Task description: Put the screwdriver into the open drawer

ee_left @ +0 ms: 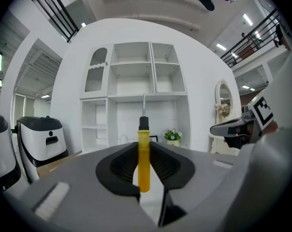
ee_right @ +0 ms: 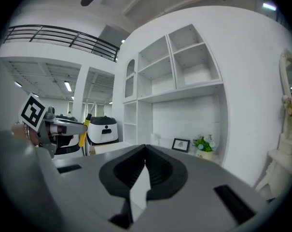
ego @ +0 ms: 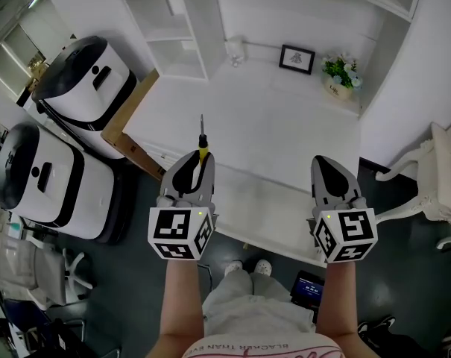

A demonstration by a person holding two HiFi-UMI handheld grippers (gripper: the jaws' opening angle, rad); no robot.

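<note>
Low in the head view, two bare forearms carry grey plastic grippers, each capped by a cube of black-and-white square markers. The left gripper, lower centre, clamps its ribbed black pads on the smooth yellow handle of the screwdriver. Its thin steel shaft points up-frame above the front edge of a plain white desk. The right gripper, lower right, has its pads pressed together on nothing. A rounded white-and-black machine stands at the left, beside a wooden board propped against the desk. At the desk's far end, upper right, sit a black-framed picture and a potted flower. White shelves rise at the upper centre.
</note>
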